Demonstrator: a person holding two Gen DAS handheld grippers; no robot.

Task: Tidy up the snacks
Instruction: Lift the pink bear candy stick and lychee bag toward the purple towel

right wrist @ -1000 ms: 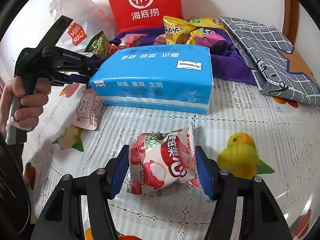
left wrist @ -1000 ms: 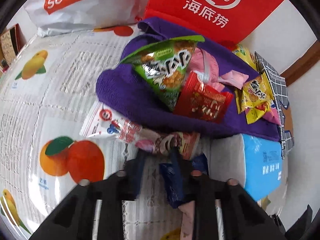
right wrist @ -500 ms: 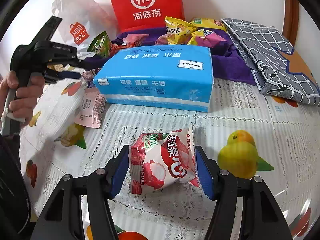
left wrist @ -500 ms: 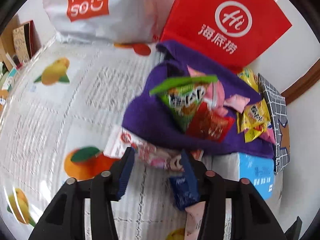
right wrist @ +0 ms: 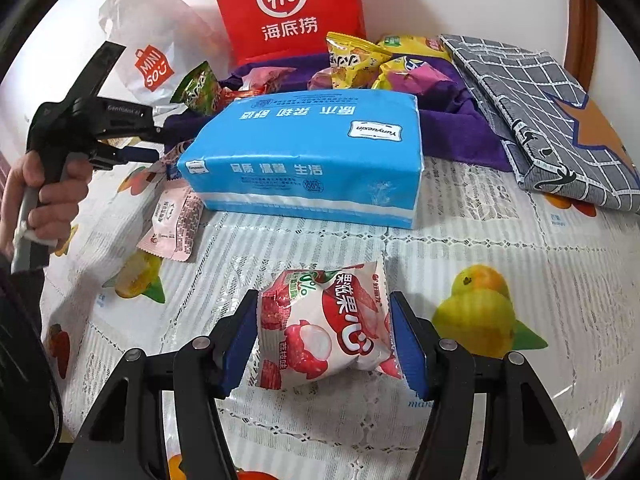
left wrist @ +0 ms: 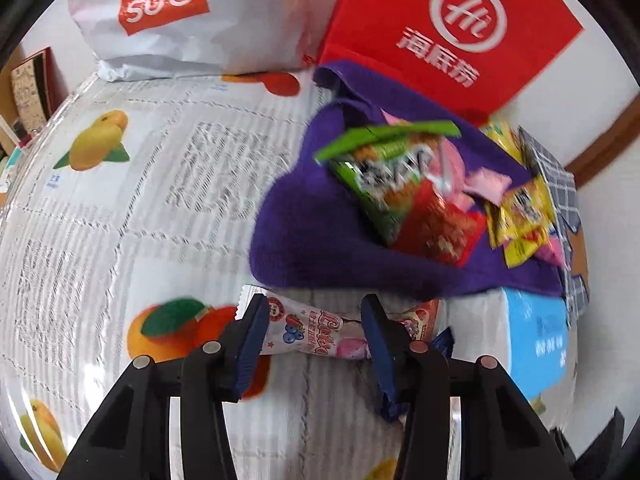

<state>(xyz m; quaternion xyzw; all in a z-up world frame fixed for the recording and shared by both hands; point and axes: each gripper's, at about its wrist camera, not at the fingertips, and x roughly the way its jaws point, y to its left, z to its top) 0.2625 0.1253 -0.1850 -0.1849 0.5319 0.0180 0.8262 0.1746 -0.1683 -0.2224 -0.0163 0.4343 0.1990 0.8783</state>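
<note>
My left gripper (left wrist: 315, 302) hovers over a long white and pink snack bar (left wrist: 308, 326) lying crosswise on the tablecloth. Its jaws are closing, one finger over each part of the bar, and the pads do not press it. A dark blue packet (left wrist: 442, 342) peeks out beside the right finger. My right gripper (right wrist: 323, 298) is shut on a red and white lychee snack packet (right wrist: 324, 328) resting on the table. A purple cloth (left wrist: 320, 240) holds a green snack bag (left wrist: 380, 184), a red packet (left wrist: 444, 224) and yellow packets (left wrist: 520, 208).
A blue tissue pack (right wrist: 304, 152) lies in front of the purple cloth. A red bag (right wrist: 286, 8) and a white bag (right wrist: 152, 52) stand against the wall. A grey checked pouch (right wrist: 540, 112) lies at the right, a pink sachet (right wrist: 176, 220) at the left. A hand (right wrist: 44, 200) holds the left gripper (right wrist: 154, 146).
The left gripper, shut on the dark blue packet a second ago, has opened and now straddles the long snack bar. The right gripper and its lychee packet have not moved.
</note>
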